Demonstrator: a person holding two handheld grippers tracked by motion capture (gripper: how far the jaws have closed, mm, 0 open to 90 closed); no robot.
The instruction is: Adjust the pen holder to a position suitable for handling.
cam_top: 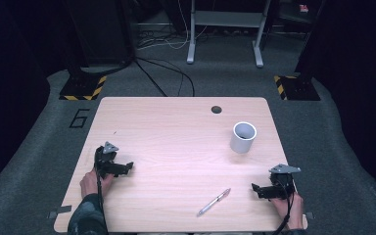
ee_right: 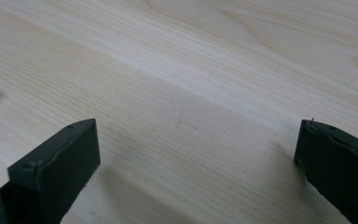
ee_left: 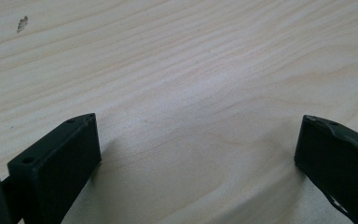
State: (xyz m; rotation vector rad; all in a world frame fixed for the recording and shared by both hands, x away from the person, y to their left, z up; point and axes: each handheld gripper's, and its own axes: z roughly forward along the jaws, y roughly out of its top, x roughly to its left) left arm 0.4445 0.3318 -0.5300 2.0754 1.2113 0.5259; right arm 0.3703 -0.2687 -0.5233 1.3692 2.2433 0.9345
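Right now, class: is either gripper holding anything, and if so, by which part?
Nothing is held. Both the left gripper and the right gripper rest open on the table, apart from the pen and cup.

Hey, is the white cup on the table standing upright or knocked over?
Upright: the white cup stands on its base on the table, its round open mouth facing up.

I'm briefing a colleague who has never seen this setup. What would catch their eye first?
Probably the white cup, standing upright on the far right part of the pale wooden table, and the pen lying slantwise near the front edge. Next come the two black tools resting at the sides: the left gripper and the right gripper, both with jaws wide apart and nothing between them.
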